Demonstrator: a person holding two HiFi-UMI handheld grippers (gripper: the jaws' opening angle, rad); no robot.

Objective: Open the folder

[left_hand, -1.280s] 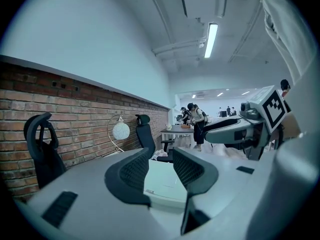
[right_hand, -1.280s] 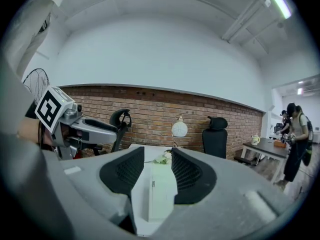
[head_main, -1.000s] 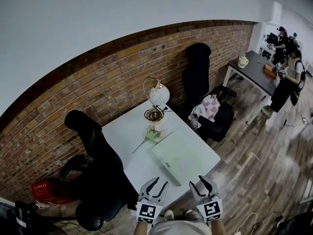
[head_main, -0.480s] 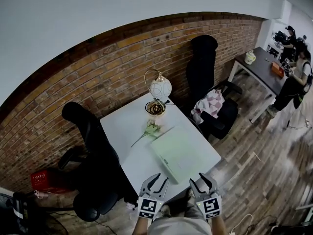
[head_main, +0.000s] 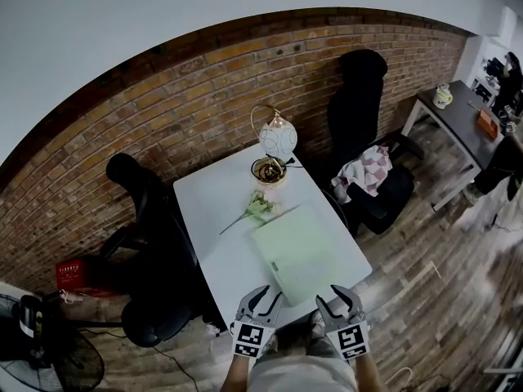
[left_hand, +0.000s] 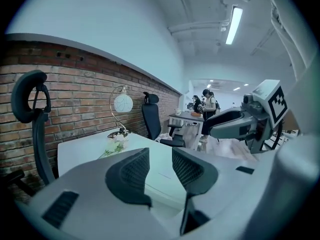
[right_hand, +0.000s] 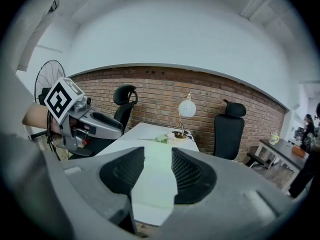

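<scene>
The left gripper (head_main: pixel 263 297) and right gripper (head_main: pixel 337 297) are held at the table's (head_main: pixel 211 219) near edge, jaws apart, empty. The closed green folder's (head_main: pixel 304 250) small label (head_main: pixel 275 266) cannot be read.

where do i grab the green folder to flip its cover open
Take the folder by its top cover's thin free edge, probably the right long side, coming in low from the right with the right tool. It lies flat and closed on the table, so only edges offer purchase; the left side looks thicker, likely the spine.
</scene>
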